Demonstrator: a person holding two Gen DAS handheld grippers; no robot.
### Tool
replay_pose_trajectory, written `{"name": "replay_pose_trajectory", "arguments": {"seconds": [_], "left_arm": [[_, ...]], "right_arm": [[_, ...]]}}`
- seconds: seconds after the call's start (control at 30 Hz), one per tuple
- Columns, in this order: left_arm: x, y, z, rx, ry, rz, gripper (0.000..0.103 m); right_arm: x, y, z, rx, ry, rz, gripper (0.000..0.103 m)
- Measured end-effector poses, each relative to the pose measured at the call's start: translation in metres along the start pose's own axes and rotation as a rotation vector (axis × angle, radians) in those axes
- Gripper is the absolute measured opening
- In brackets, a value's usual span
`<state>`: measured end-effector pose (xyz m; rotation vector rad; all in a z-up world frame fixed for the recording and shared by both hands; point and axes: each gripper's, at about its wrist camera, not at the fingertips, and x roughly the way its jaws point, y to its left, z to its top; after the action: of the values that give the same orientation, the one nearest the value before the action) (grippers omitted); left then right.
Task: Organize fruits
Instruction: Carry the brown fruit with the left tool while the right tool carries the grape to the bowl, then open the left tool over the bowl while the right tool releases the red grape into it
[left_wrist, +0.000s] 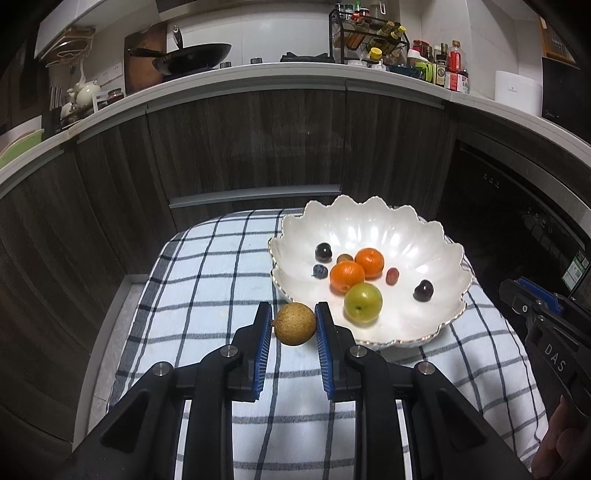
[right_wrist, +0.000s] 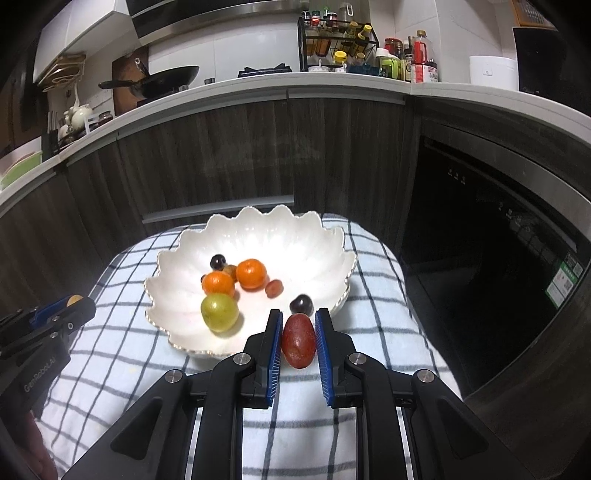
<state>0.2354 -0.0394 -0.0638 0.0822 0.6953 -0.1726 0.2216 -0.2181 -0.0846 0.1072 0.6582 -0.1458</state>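
A white scalloped bowl (left_wrist: 369, 221) (right_wrist: 258, 229) sits on a checked cloth. It holds two oranges (left_wrist: 347, 276) (right_wrist: 251, 273), a green fruit (left_wrist: 362, 302) (right_wrist: 219, 312), dark grapes (left_wrist: 423, 290) (right_wrist: 301, 304), a blueberry (left_wrist: 320, 271) and a small red fruit (left_wrist: 392, 276) (right_wrist: 274, 288). My left gripper (left_wrist: 294, 317) is shut on a brown round fruit (left_wrist: 294, 324), just left of the bowl's near rim. My right gripper (right_wrist: 298, 323) is shut on a red oval fruit (right_wrist: 298, 341), at the bowl's near right rim.
The blue-and-white checked cloth (left_wrist: 207, 295) (right_wrist: 369, 295) covers a small table. Dark cabinets (left_wrist: 258, 140) stand behind, a dark oven front (right_wrist: 498, 277) to the right. The counter above carries a wok (left_wrist: 195, 55) and a spice rack (left_wrist: 369, 37).
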Motion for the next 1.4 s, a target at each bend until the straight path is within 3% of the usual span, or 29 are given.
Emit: {"name": "replay_pose_trajectory", "arguments": {"seconds": [0.93, 1.4], "left_arm": [[0.042, -0.015, 0.052, 0.019, -0.011, -0.044, 0.025], [0.090, -0.020, 0.057, 0.017, 0.041, -0.044, 0.025]], "right_arm": [[0.033, -0.008, 0.055, -0.039, -0.045, -0.013, 0.020], [0.080, -0.014, 0.064, -0.054, 0.019, -0.005, 0.020]]}}
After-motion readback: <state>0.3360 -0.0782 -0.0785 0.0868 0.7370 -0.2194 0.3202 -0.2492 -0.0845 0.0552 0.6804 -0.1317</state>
